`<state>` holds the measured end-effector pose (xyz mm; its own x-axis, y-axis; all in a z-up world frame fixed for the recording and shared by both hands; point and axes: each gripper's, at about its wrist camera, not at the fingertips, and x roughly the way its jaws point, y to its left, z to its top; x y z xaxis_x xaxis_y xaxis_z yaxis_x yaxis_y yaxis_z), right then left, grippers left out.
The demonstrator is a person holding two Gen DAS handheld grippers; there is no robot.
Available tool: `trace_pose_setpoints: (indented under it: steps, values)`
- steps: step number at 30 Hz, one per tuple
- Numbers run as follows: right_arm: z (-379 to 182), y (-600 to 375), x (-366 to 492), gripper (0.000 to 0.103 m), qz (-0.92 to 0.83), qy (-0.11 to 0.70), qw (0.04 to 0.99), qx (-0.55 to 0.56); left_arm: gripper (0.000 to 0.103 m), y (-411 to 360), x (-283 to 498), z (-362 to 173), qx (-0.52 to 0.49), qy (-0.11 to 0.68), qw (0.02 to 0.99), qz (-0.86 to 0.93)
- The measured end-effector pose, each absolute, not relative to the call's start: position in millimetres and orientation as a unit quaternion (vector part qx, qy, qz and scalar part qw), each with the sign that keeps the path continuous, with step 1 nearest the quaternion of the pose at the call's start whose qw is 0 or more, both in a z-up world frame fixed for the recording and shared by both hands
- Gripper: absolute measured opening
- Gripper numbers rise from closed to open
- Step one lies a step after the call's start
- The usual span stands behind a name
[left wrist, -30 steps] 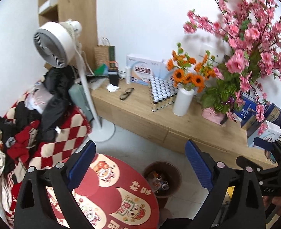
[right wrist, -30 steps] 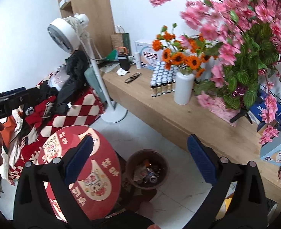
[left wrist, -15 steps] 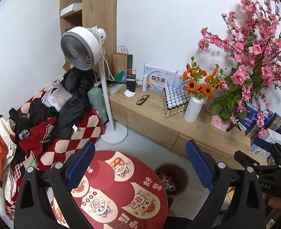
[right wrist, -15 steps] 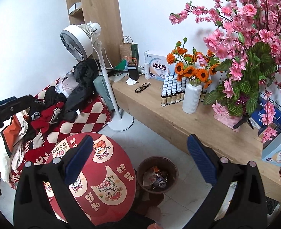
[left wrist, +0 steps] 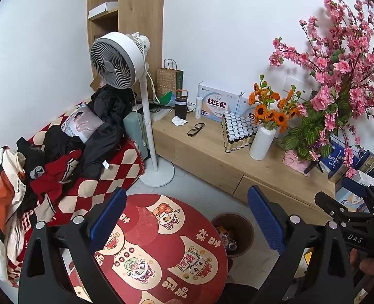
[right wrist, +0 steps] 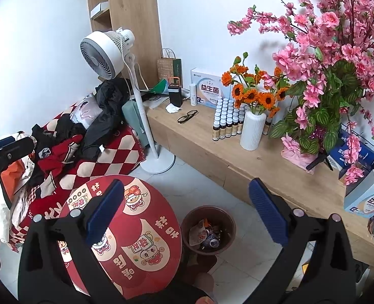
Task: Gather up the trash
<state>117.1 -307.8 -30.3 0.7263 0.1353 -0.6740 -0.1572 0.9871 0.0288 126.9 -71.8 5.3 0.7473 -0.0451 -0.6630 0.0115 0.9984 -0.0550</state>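
Scanning: both hand-held grippers hang empty above the room, so the step in hand looks like searching for the next piece of trash.
Left hand-held gripper (left wrist: 187, 220): jaws spread wide, blue pads apart, nothing between them; it hovers over the round red table with cartoon prints (left wrist: 161, 248).
Right hand-held gripper (right wrist: 187, 212): also spread wide and empty, above the same table's edge and the bin.
Round red table: its printed top shows no loose litter in either view.
Brown round waste bin (right wrist: 208, 228): stands on the pale tiled floor (right wrist: 212, 187) just beside the table; wrappers and crumpled packets already lie inside it.
Checked red-and-cream sofa (left wrist: 105, 177): left of the table, heaped with dark and red clothes.
White pedestal fan (left wrist: 146, 116): stands between the sofa and the bench.
Long light-wood bench (right wrist: 263, 162): runs along the wall, well apart from both grippers.
Crumpled white tissue (right wrist: 173, 108): the likeliest trash, lying on the bench's far end near black-framed spectacles (right wrist: 187, 116) and a small black box.
Next move: probably a long reach to the tissue, closing on it alone, then carrying it to the bin.
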Motion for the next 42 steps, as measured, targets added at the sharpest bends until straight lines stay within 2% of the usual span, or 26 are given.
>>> trace_pose_setpoints:
  steps: [42]
  values:
    - [-31.2, -315.3, 120.1, 0.097, 0.057, 0.361, 0.931, -0.005, 0.094, -76.5, 124.3, 2.2, -0.007, 0.355, 0.934, -0.023]
